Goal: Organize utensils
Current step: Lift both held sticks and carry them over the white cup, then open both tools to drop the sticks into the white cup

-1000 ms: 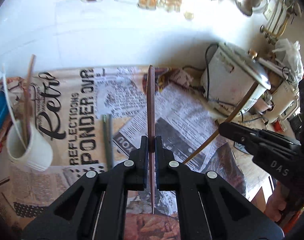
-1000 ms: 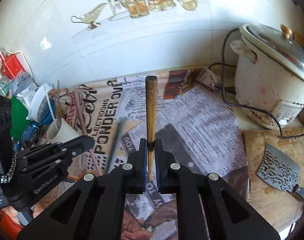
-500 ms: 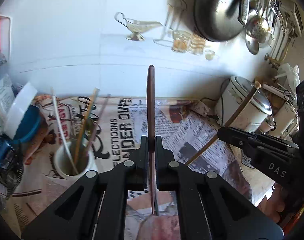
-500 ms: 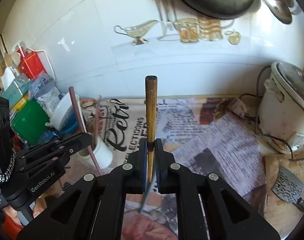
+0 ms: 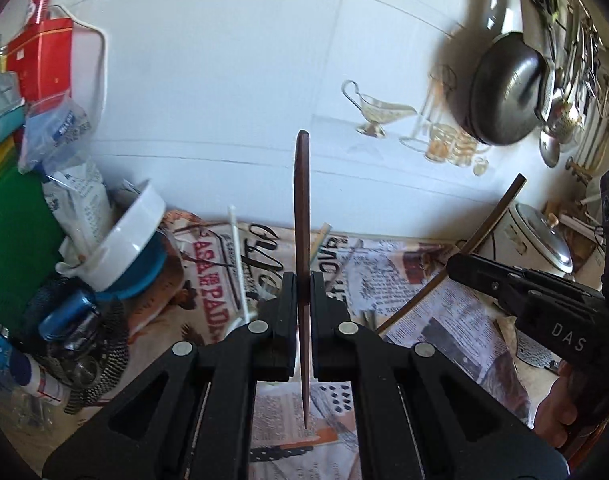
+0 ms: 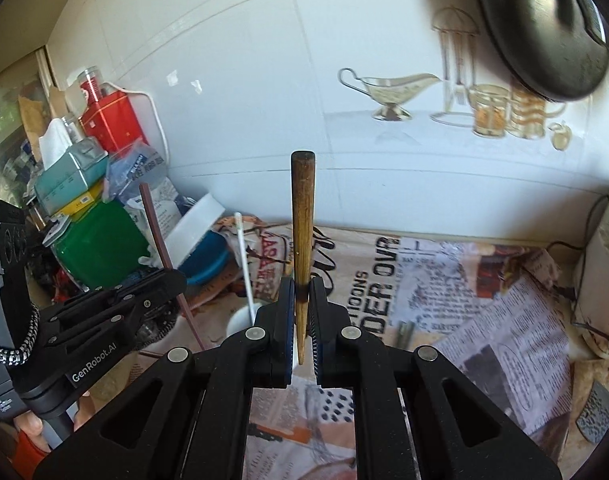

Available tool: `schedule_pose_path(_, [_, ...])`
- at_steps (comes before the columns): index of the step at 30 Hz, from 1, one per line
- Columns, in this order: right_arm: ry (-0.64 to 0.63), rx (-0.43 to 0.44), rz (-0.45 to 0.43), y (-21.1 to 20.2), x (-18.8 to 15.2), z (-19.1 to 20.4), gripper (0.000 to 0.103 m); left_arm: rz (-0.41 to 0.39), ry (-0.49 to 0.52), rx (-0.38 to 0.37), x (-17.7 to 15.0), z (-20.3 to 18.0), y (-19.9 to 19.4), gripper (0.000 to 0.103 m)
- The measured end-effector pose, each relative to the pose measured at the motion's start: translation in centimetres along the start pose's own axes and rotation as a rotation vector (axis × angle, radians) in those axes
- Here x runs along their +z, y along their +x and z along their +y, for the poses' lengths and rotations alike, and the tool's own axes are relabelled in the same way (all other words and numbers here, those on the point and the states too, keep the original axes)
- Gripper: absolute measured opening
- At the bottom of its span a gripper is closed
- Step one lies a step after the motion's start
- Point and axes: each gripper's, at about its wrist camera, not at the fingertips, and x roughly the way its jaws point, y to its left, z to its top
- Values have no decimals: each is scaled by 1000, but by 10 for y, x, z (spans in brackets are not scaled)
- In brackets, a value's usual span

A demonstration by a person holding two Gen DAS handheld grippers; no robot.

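cup (image 6: 240,320) nearer, chopstick (image 5: 302,240) in gripper (image 5: 303,304)

home kitchen: tiled wall (image 6: 264,80), hanging pan (image 5: 504,100), rice cooker (image 5: 540,240).

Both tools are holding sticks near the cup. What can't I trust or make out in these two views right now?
- White cup: right wrist view shows only part of its rim, behind the right tool; in the left wrist view the left tool nearly covers it.
- Cup contents: only the white stick is plain.
- Hanging pan: motion-blurred.
- Cleaver: cut off by the right wrist view's edge.
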Motion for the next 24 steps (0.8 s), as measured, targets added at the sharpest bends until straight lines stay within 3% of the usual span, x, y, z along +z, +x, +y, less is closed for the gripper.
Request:
schedule_pose_path(12, [-20, 35, 18, 35, 13, 31, 7, -62, -17, 28, 34, 38, 19, 4])
schedule_pose_path(19, [-10, 32, 95, 65, 2, 30, 7, -26, -24, 63, 25, 49, 58, 4])
schedule_pose_path(24, [-11, 26, 170, 89, -8, 29, 7, 44, -10, 83, 6, 53, 84, 4])
